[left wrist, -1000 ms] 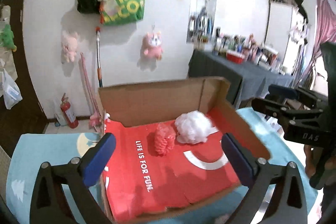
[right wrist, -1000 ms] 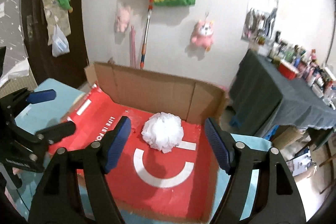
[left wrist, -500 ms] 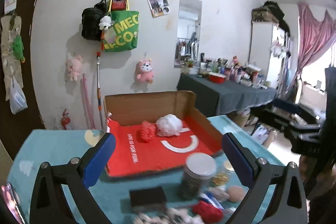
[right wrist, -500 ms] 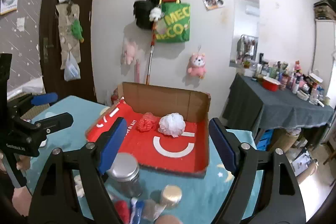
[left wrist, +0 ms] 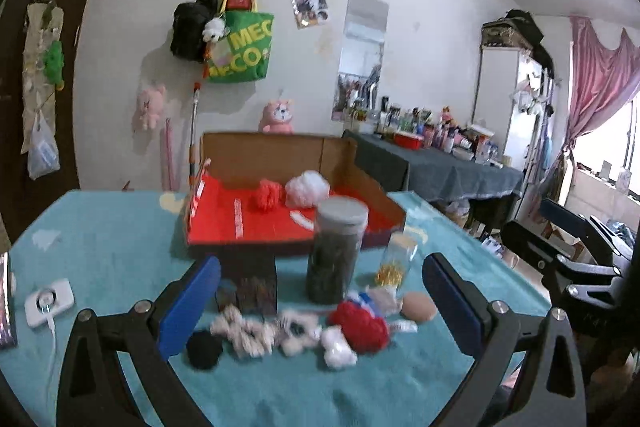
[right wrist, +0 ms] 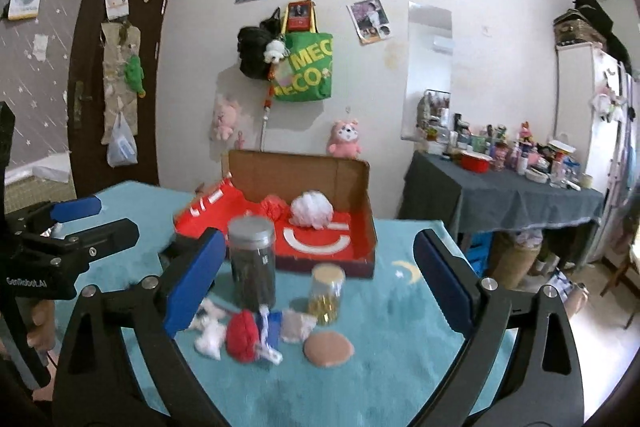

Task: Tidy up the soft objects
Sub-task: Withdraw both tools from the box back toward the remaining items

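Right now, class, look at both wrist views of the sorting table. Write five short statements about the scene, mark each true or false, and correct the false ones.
1. Two puffs lie in the box: a white puff and a red puff. True.
2. The tall jar stands inside the box. False: it stands on the cloth, in front of the box.
3. The right gripper holds the small jar. False: its jaws are opening and grip nothing.
4. The beige pad lies on the cloth, outside the box. True.
5. The left gripper is shut on the black ball. False: it is open and empty.
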Motion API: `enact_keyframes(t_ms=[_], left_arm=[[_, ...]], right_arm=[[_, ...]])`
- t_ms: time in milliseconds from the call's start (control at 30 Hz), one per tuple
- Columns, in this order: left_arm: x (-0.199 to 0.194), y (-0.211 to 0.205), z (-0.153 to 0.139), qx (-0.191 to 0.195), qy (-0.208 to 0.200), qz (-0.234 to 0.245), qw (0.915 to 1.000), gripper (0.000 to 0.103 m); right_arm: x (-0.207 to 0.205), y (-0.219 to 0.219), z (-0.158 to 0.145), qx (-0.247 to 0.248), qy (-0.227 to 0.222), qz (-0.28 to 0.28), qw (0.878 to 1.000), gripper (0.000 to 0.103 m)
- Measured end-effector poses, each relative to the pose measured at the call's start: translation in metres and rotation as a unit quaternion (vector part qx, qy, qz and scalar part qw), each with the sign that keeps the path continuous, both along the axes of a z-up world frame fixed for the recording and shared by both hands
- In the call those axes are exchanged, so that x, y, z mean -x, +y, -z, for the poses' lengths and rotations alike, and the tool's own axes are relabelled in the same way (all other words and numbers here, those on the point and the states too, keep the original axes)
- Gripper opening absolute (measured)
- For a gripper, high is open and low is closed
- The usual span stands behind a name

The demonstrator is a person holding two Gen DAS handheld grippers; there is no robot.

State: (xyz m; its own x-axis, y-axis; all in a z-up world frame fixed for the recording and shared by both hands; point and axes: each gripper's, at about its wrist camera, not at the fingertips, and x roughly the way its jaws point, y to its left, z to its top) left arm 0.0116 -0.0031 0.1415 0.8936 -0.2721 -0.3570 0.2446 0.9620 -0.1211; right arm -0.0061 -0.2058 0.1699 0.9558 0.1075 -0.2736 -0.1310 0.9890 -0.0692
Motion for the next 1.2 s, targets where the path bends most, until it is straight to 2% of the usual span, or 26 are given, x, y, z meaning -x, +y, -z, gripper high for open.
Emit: enact_keyframes(t_ms=[233, 400, 667, 933, 1200], left_arm=[[-0.001, -0.011, 0.045, -0.017, 0.026, -0.002, 0.9995, 0.103], [-0.003, -0.014, 0.068, -0.036, 0.045, -0.008, 0.9983, 0.103], [-0.011, -0.013, 0.100, -0.036, 0.093, -0.018, 0.9949, 0.103], [-0.018, -0.009, 0.113, -0.033, 0.124, -0.022, 0.9915, 0.103], [-0.022, 0.004, 0.109, -0.028, 0.139, -0.024, 0.9896, 0.103]], right_arm=[[-0.006, -0.004, 0.056, -0.020, 0.070, -0.001, 0.997, 0.096], [-0.013, -0.008, 0.083, -0.038, 0.109, 0.006, 0.993, 0.096], [-0.018, -0.008, 0.117, -0.037, 0.148, 0.018, 0.988, 0.096], [-0.020, -0.007, 0.131, -0.035, 0.166, 0.017, 0.985, 0.096], [-0.029, -0.005, 0.134, -0.035, 0.177, 0.012, 0.983, 0.096]])
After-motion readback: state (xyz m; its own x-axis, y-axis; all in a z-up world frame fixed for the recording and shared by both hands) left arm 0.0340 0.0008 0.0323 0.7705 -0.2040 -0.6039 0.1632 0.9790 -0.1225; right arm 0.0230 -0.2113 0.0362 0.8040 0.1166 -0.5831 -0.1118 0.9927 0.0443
